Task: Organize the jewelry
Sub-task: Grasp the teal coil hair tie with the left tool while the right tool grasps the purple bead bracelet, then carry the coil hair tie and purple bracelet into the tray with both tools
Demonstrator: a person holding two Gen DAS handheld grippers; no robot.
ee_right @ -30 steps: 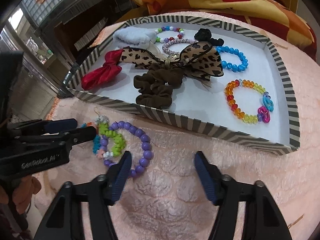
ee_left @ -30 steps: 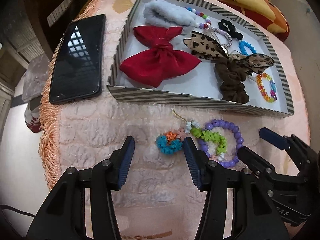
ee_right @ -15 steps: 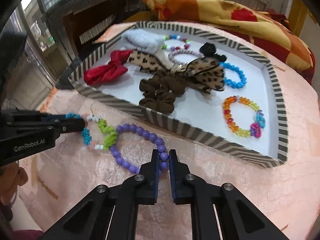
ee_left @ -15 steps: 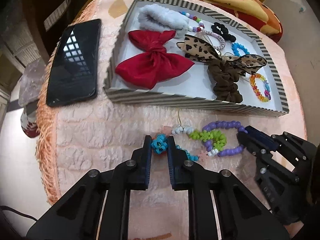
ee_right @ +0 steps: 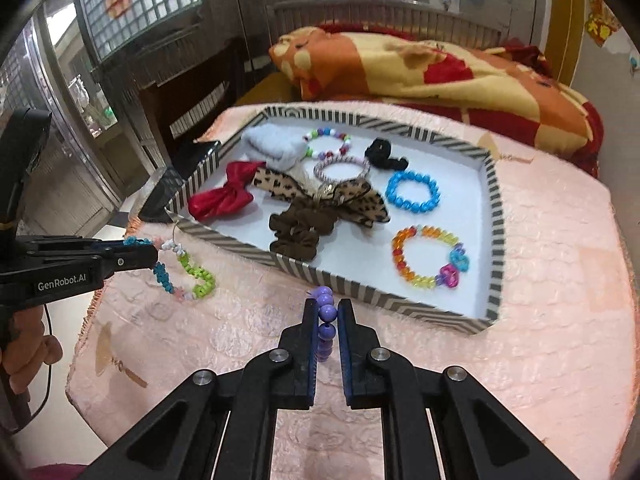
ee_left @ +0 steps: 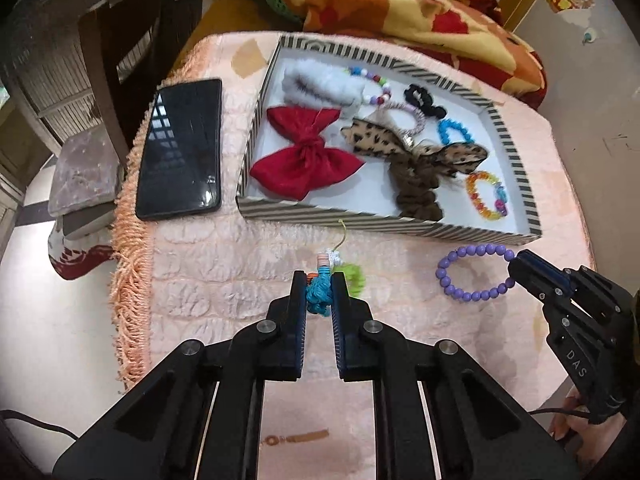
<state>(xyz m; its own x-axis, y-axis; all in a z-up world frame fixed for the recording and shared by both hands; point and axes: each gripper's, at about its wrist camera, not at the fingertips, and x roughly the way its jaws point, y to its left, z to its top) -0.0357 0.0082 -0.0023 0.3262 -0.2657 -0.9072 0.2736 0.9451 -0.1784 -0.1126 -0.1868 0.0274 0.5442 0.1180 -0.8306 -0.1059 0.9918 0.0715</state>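
My left gripper (ee_left: 319, 285) is shut on a blue, green and white bead bracelet (ee_left: 320, 292) and holds it above the pink cloth; it also shows in the right wrist view (ee_right: 182, 270), hanging from the left gripper (ee_right: 138, 254). My right gripper (ee_right: 325, 312) is shut on a purple bead bracelet (ee_right: 327, 313), lifted off the cloth. The purple bracelet (ee_left: 474, 272) also shows in the left wrist view, held by the right gripper (ee_left: 520, 268). The striped tray (ee_left: 360, 218) lies just beyond, holding bows, scrunchies and bracelets.
A black phone (ee_left: 182, 148) lies left of the tray on the pink cloth (ee_left: 224, 280). In the tray are a red bow (ee_left: 306, 158), a leopard bow (ee_right: 320, 194), a blue bracelet (ee_right: 412, 192) and an orange bracelet (ee_right: 428, 258). A patterned blanket (ee_right: 440, 68) lies behind.
Both grippers closed on their bracelets, lifted them off the cloth and drew them apart: the blue-green one left, the purple one right. Both cameras have risen and pulled back.
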